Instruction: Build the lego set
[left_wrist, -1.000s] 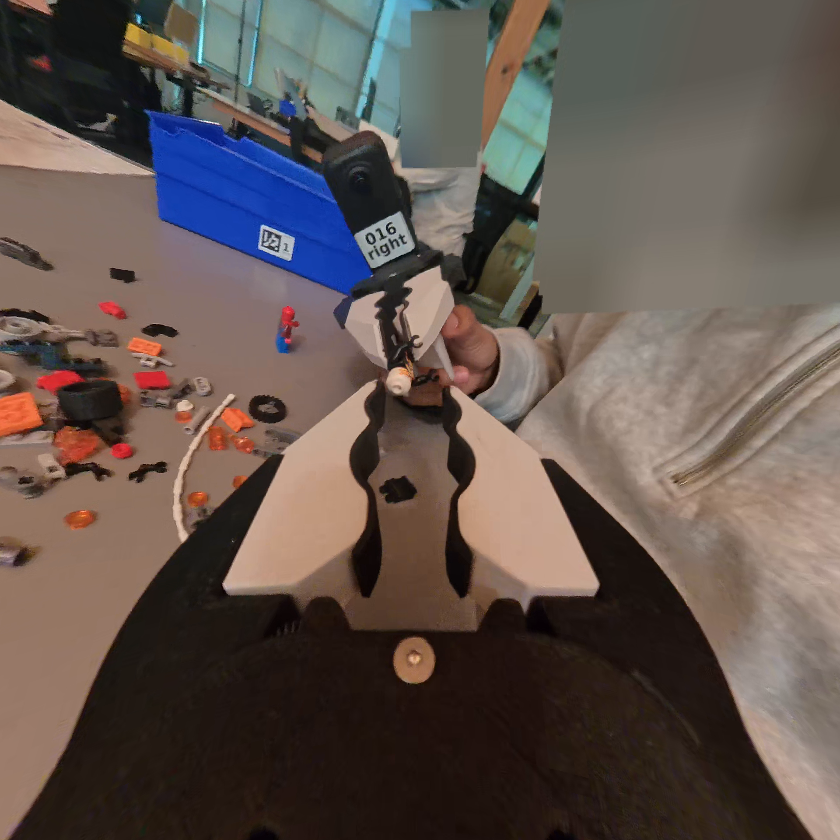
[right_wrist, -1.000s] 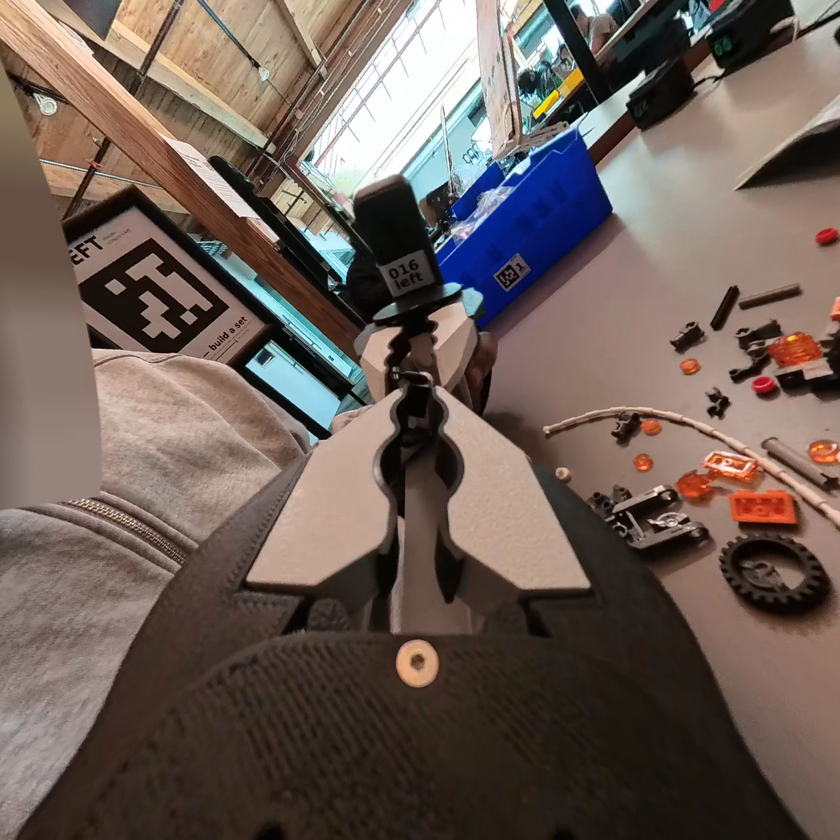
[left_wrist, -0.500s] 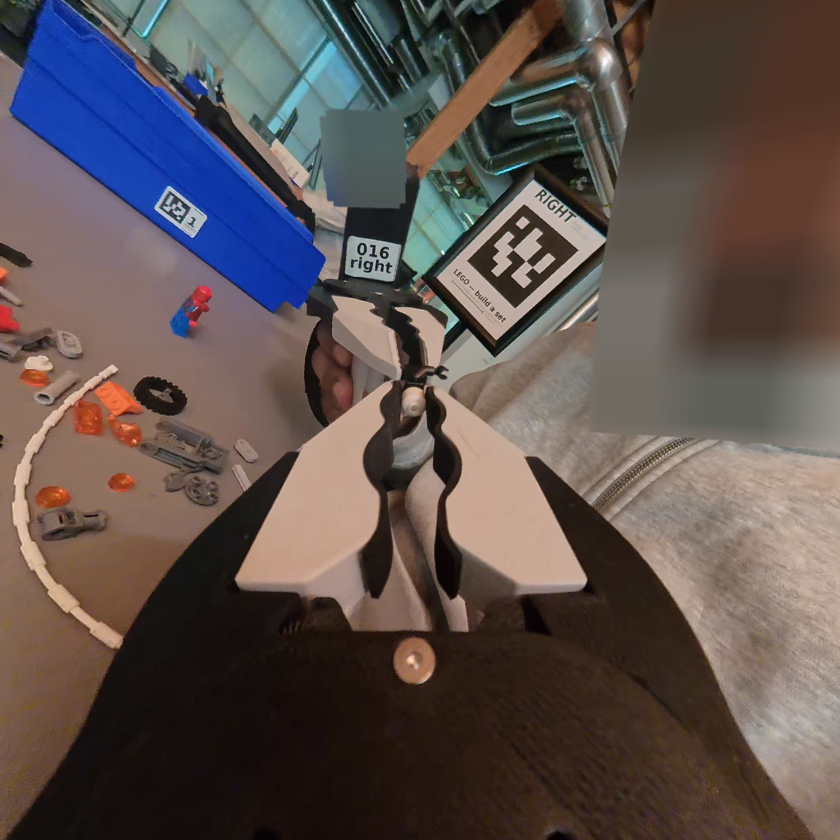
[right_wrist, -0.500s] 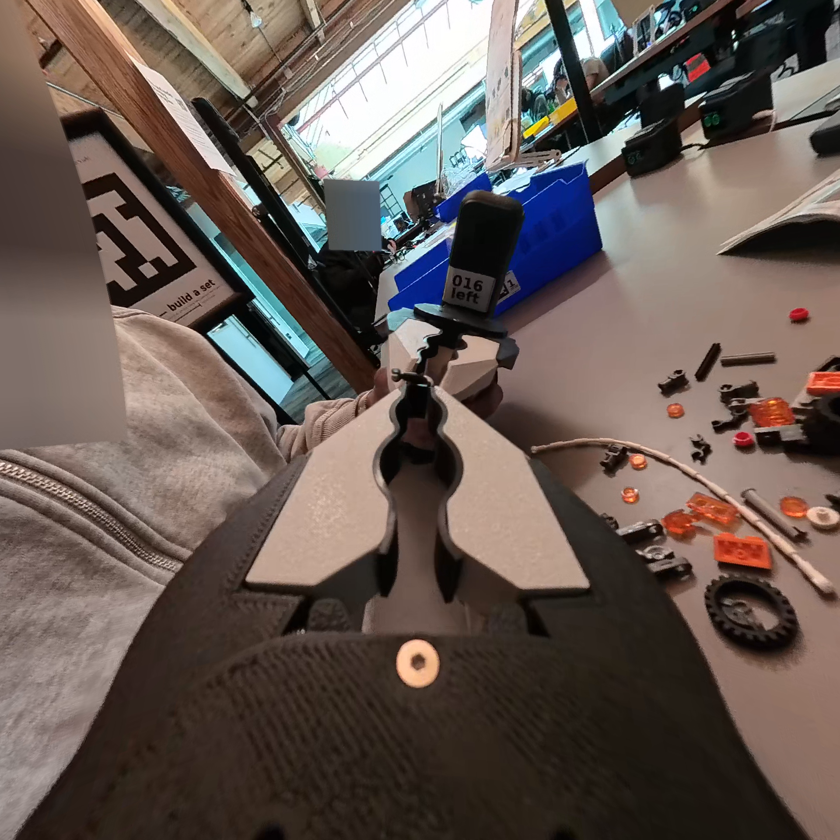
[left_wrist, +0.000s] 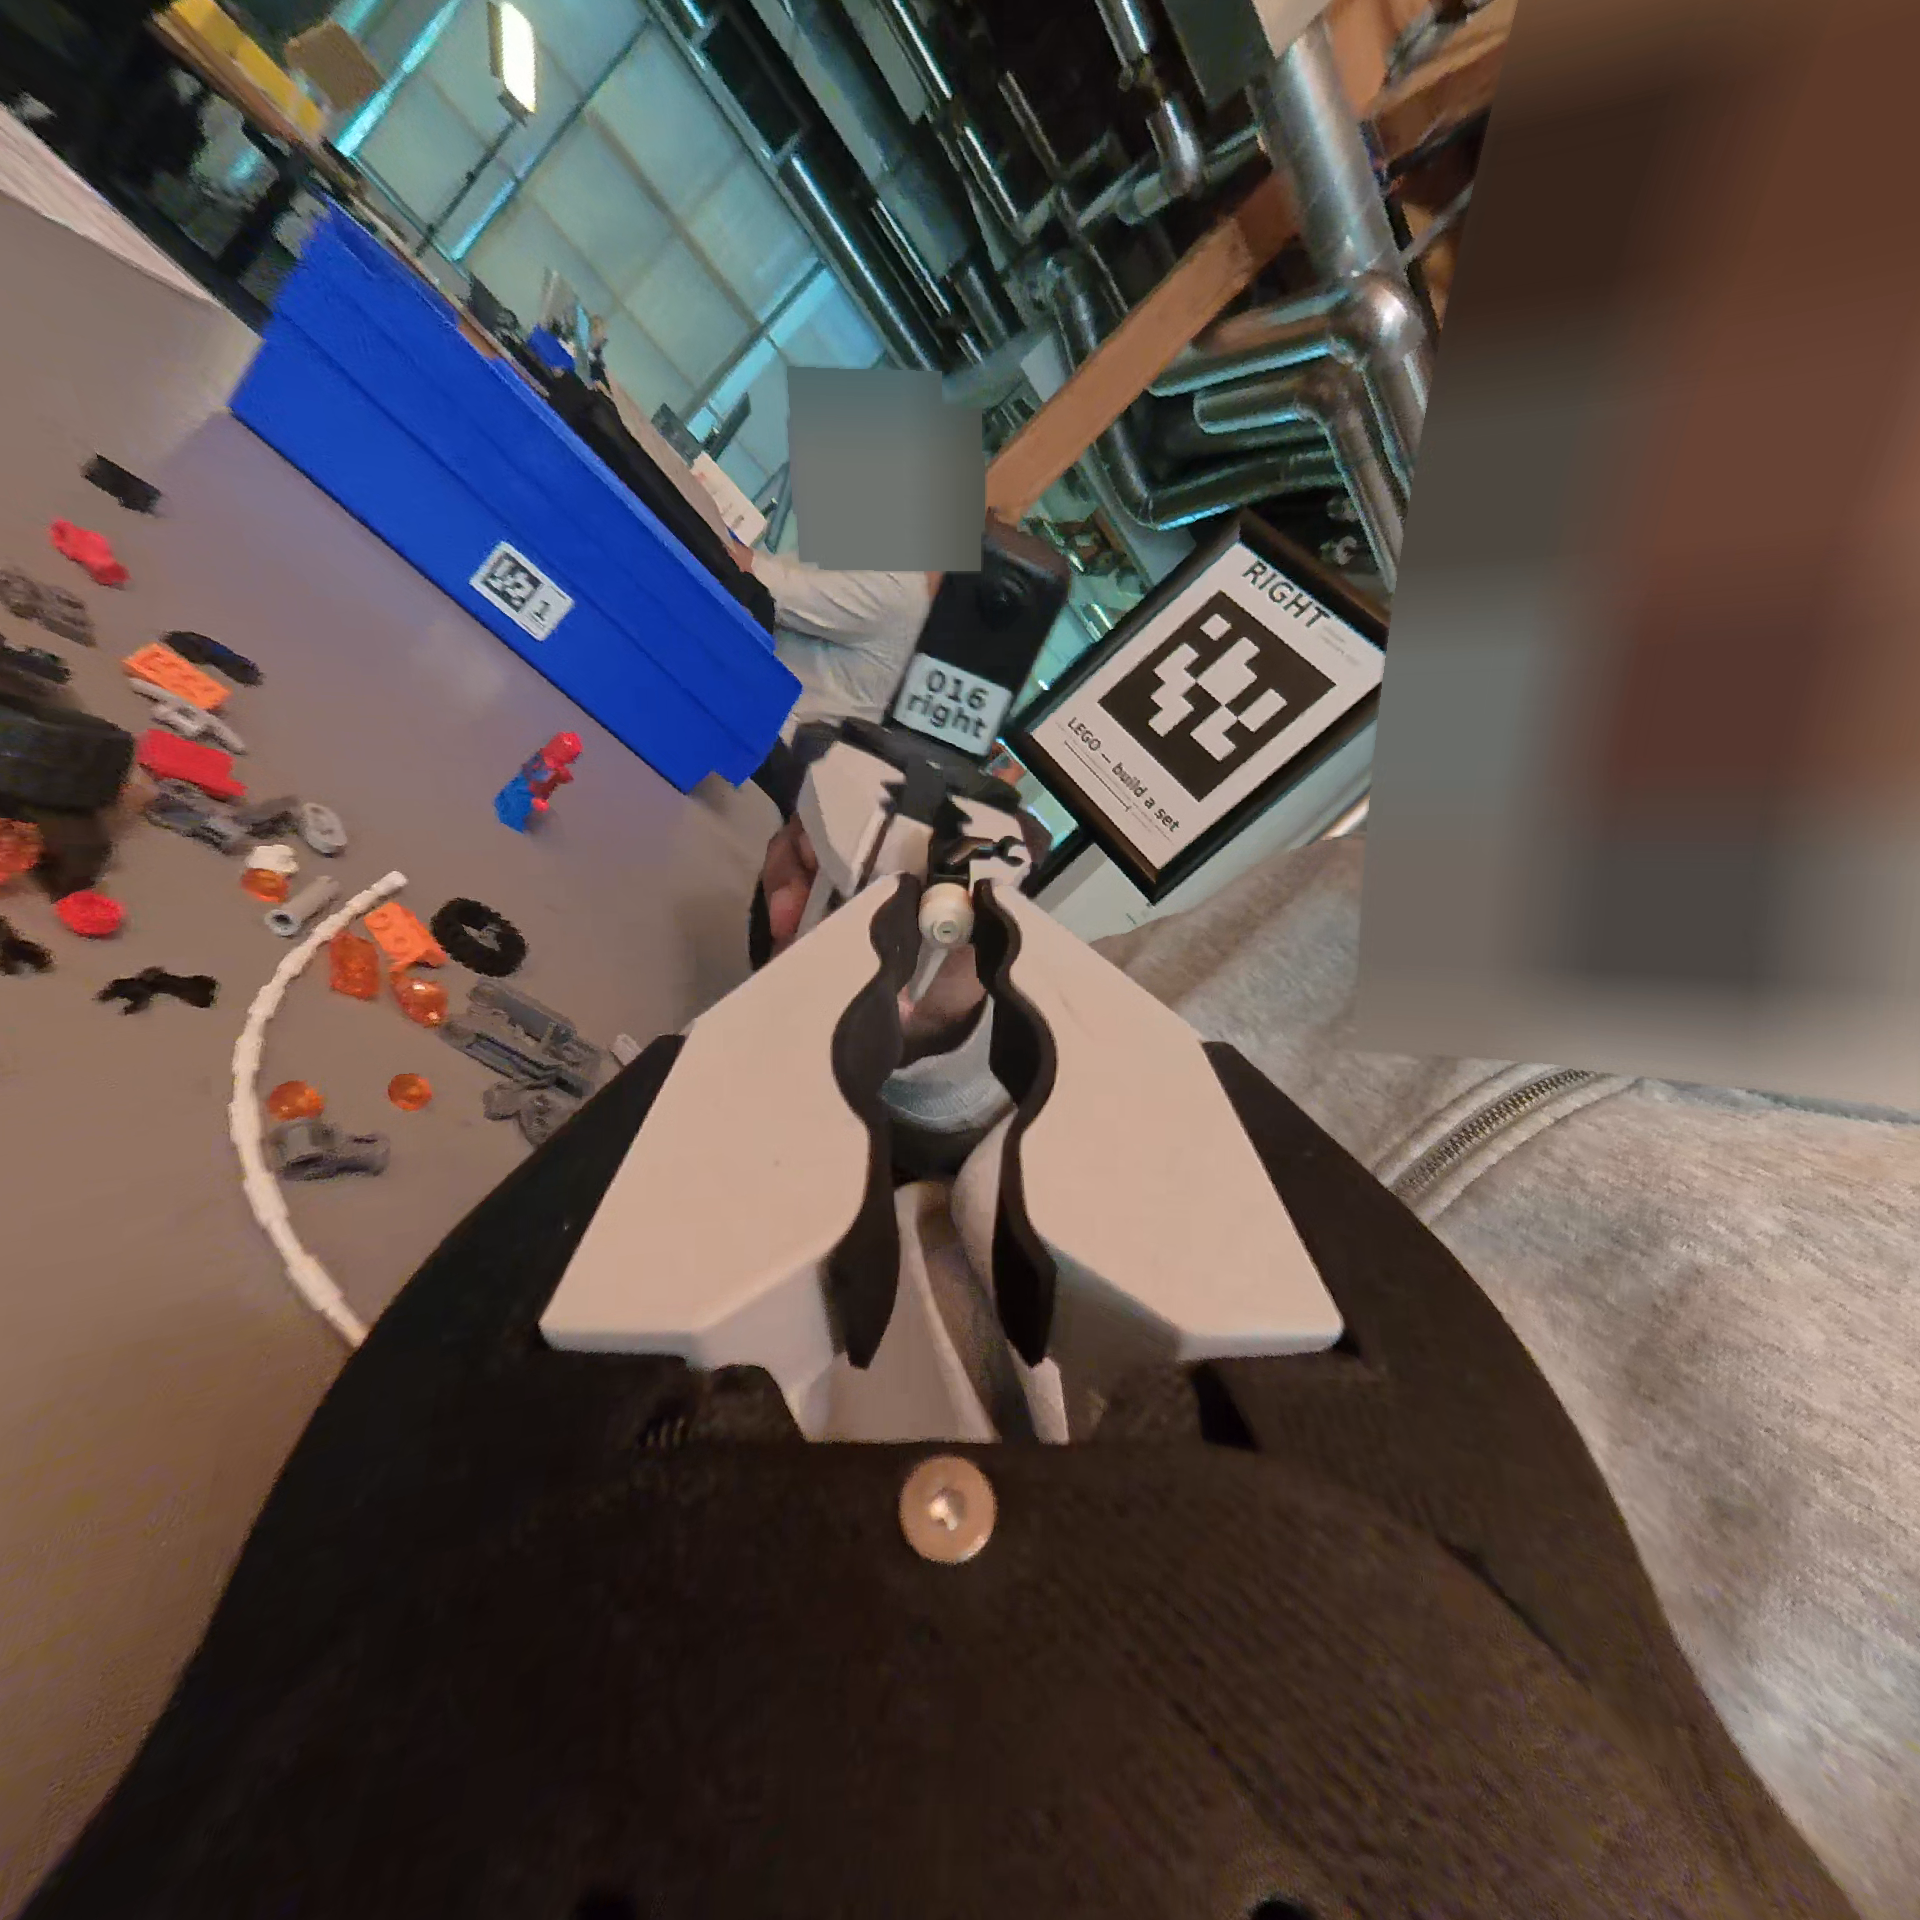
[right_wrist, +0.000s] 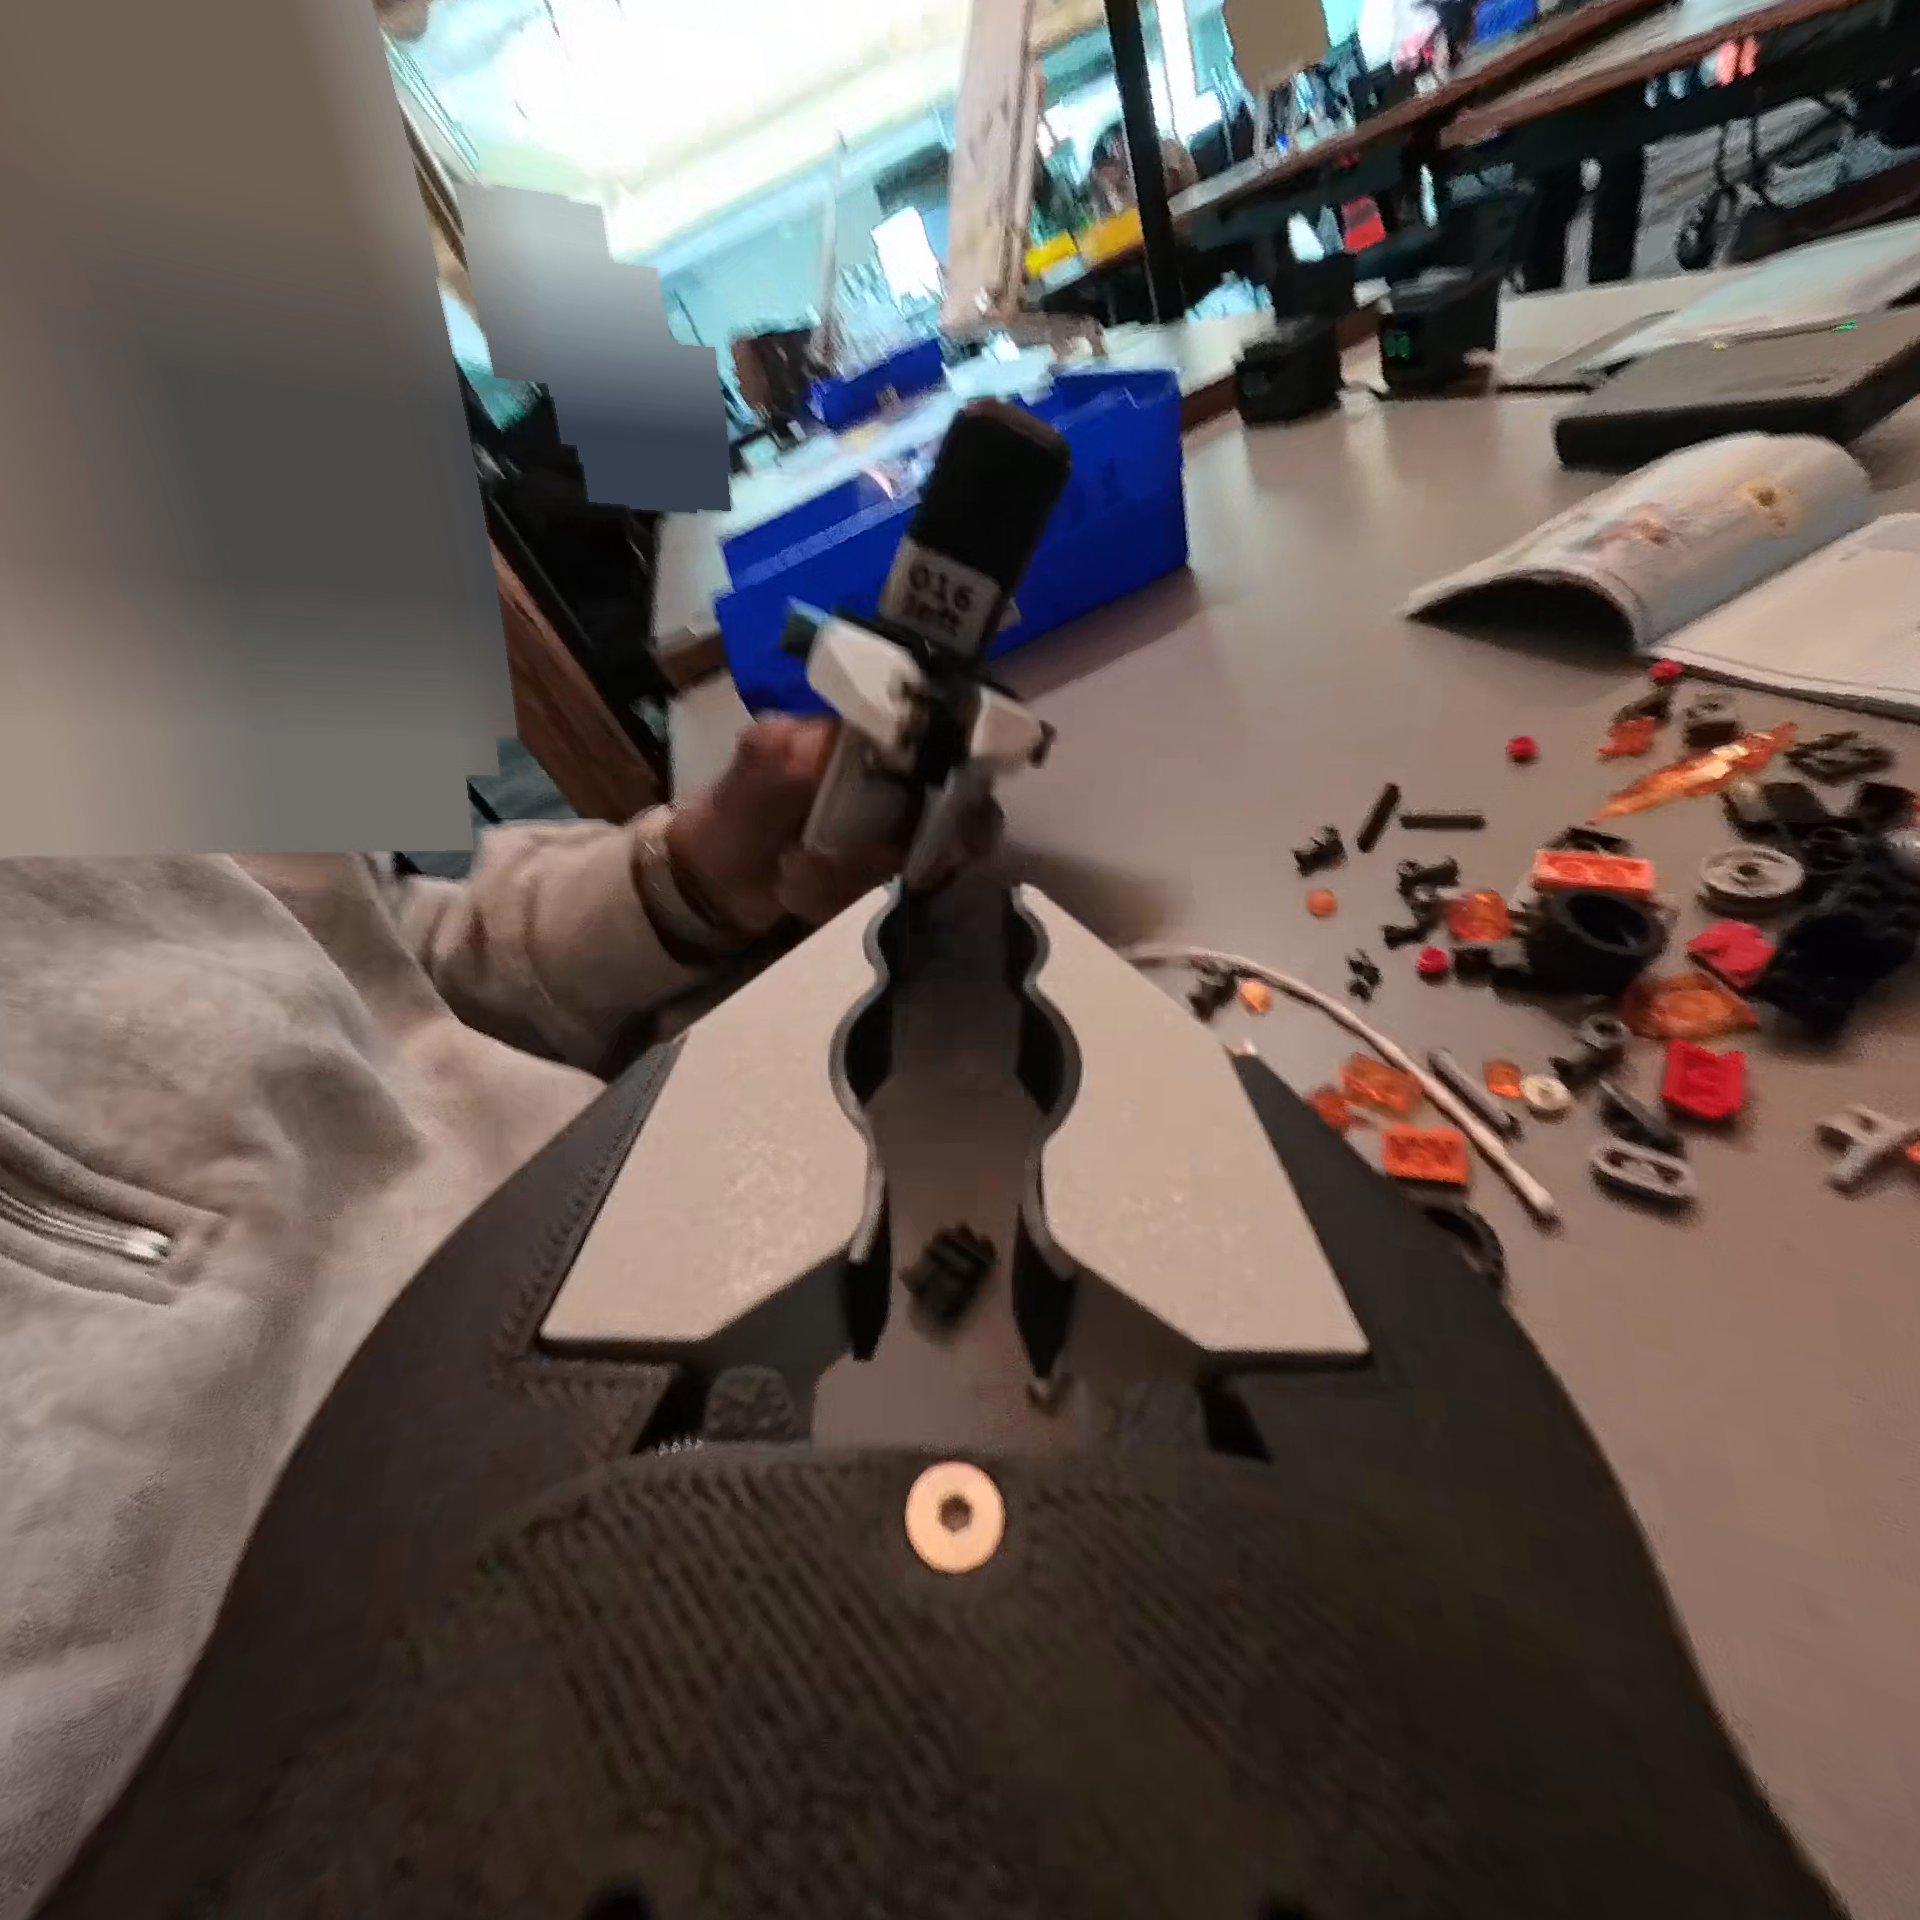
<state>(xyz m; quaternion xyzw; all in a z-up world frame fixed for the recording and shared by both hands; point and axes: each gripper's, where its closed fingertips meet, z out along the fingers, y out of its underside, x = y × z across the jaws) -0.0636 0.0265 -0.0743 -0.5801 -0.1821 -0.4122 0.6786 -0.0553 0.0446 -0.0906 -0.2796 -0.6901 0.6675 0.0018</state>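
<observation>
My left gripper (left_wrist: 945, 904) is shut on the white round end (left_wrist: 945, 920) of a small black-and-white figure piece. Its black part (left_wrist: 971, 852) points toward my right gripper (left_wrist: 925, 821), which faces mine a little beyond it. In the right wrist view my right gripper (right_wrist: 958, 906) stands open with nothing between its tips. The left gripper (right_wrist: 920, 857) hangs tilted just past them; blur hides the piece there. A small black piece (right_wrist: 945, 1262) lies on the grey table (right_wrist: 1299, 748), seen between the right fingers.
Loose orange, red, black and grey pieces lie scattered, with a black tyre (right_wrist: 1595, 930), a white flexible strip (left_wrist: 260, 1049) and a red-and-blue minifigure (left_wrist: 538, 779). A blue bin (left_wrist: 499, 520) stands at the back. An open booklet (right_wrist: 1662, 561) lies far right. A grey sleeve (right_wrist: 540, 935) is close.
The right gripper's jaws have widened and its view has swung down toward the table. The left gripper, open a second ago, stays closed on the white end of the piece.
</observation>
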